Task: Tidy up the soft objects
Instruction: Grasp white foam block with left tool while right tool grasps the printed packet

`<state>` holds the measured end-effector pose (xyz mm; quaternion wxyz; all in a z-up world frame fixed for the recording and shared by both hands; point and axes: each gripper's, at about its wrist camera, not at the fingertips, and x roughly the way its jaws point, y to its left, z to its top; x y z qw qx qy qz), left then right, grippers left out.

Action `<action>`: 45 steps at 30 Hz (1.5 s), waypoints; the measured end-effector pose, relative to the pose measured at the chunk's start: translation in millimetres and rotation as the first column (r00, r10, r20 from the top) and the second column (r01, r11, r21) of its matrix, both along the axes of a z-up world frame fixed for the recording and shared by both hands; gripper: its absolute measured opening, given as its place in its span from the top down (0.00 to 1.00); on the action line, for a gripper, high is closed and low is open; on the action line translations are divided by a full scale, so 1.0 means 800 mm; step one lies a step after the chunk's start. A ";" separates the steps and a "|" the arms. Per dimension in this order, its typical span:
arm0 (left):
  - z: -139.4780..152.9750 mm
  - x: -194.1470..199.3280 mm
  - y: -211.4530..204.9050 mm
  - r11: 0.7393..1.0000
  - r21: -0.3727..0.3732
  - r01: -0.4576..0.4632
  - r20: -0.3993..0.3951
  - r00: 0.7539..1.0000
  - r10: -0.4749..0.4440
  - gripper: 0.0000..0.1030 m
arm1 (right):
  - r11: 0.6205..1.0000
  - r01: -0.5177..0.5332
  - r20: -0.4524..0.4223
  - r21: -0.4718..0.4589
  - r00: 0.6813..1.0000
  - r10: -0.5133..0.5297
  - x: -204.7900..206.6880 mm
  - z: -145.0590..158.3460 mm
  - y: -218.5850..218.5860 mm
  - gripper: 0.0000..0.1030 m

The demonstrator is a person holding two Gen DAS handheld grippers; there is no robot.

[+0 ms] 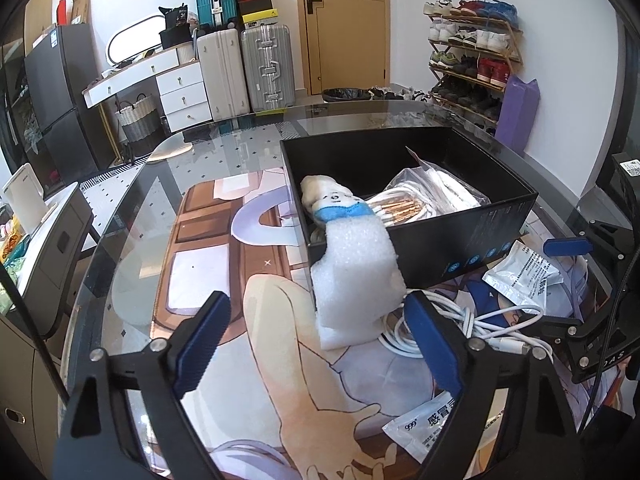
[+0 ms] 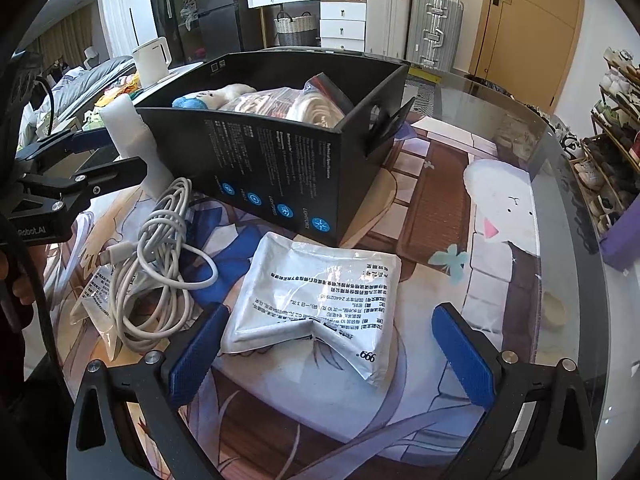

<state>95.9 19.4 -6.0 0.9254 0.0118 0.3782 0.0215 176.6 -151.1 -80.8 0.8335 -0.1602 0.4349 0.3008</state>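
Observation:
A white foam piece (image 1: pixel 356 276) leans against the near wall of the black box (image 1: pixel 460 248) and stands between the fingers of my left gripper (image 1: pixel 320 340). That gripper is open; the right finger is close to the foam and the left finger is well clear of it. Inside the box lie a plush toy with a blue collar (image 1: pixel 332 200) and bagged items (image 1: pixel 432 196). My right gripper (image 2: pixel 330 354) is open, straddling a white medicine sachet (image 2: pixel 316 304) on the mat. A coiled white cable (image 2: pixel 160 248) lies to the sachet's left.
The round glass table (image 1: pixel 132 208) carries a printed mat (image 2: pixel 440 208). More sachets lie near the cable (image 1: pixel 424 428) (image 2: pixel 92 300). Off the table are suitcases (image 1: pixel 268 68), a shoe rack (image 1: pixel 472 52) and a white kettle (image 2: pixel 152 60).

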 end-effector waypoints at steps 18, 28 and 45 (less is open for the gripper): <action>0.001 -0.003 -0.003 0.998 -0.034 0.057 -0.001 0.998 -0.057 0.67 | 1.000 -0.006 0.019 0.022 1.000 0.006 -0.001 0.002 -0.002 0.14; 0.006 -0.004 -0.003 0.998 -0.034 0.059 0.013 0.998 -0.058 0.67 | 0.999 -0.019 0.030 0.034 0.999 0.018 -0.002 0.007 -0.004 0.42; 0.023 -0.010 0.000 0.997 -0.049 0.064 0.049 0.997 -0.061 0.67 | 0.996 -0.056 0.046 0.072 0.998 0.052 -0.020 0.029 -0.011 0.51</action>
